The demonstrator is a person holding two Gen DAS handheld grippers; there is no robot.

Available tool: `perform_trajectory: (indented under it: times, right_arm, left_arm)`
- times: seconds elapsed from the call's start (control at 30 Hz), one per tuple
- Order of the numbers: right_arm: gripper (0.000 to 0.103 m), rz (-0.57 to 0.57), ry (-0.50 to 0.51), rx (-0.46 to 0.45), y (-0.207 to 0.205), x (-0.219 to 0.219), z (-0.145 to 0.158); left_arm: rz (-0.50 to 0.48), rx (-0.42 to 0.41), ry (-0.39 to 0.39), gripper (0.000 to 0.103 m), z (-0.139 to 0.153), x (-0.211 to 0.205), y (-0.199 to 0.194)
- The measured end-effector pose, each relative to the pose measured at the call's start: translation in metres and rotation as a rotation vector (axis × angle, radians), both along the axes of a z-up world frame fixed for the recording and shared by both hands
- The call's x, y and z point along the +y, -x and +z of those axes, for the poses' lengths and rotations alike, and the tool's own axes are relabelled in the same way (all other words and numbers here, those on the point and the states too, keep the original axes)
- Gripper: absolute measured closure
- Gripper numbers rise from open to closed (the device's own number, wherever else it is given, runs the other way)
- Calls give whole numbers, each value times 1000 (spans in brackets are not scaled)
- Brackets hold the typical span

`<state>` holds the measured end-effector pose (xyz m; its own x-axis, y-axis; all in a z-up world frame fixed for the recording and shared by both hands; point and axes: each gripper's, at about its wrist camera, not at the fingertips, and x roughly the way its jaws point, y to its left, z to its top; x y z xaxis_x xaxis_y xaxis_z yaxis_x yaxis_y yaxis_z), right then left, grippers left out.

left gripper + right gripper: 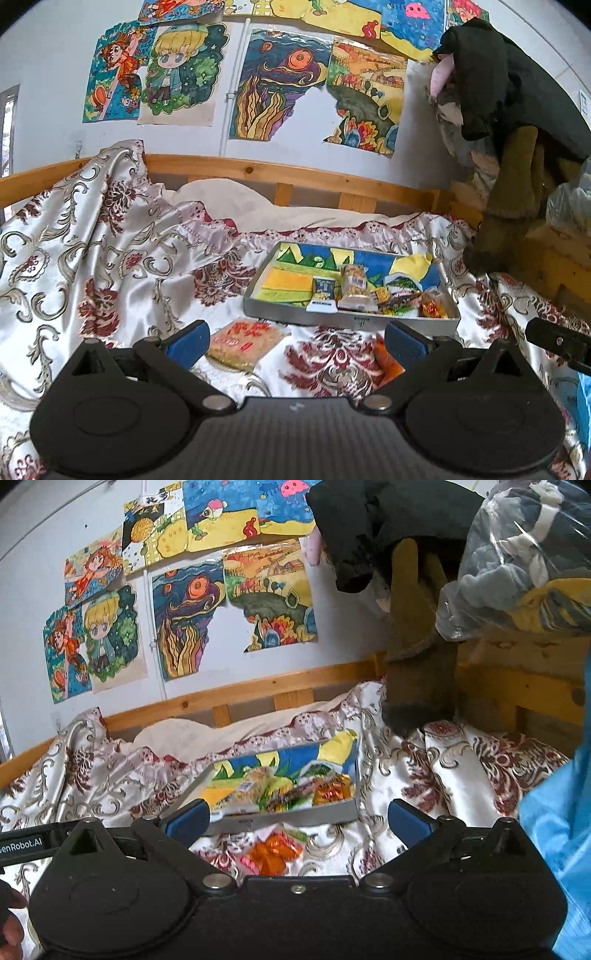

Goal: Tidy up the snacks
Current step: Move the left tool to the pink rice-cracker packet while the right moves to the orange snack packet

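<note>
Tray [343,320] on bedspread [110,258]: several snack packets already inside. Outstanding: flat cracker pack [245,341] and orange packet [273,853], both lying just before it. Left gripper [295,345] and right gripper [298,821]: jaws wide apart, holding nothing.

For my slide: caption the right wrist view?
Open right gripper above orange snack packet, near snack-filled tray.

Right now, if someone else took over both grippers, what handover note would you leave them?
Left gripper: open, empty, above the bedspread.
Right gripper: open, empty.
Grey tray on the bed already holds several snack packs.
Left outside, just in front of it: a pale cracker packet and an orange snack packet.
To do: move both into the tray.
</note>
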<state>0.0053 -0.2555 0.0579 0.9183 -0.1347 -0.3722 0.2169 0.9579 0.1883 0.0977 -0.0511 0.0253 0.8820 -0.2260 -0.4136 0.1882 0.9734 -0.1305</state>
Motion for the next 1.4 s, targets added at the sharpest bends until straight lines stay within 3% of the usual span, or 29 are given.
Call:
perform_trajectory:
  times: [0.63,1.13,1.4]
  right_arm:
    - [1,65,36,86,34,28,-16]
    - [1,157,45,139,28,46,-26]
    - [1,169,65,178,23,53,-33]
  left_arm:
    - [29,61,-107,0,-23,22,36]
    - [69,161,-195,0,-32,29,30]
    - [48,173,-212,0,-34,27,31]
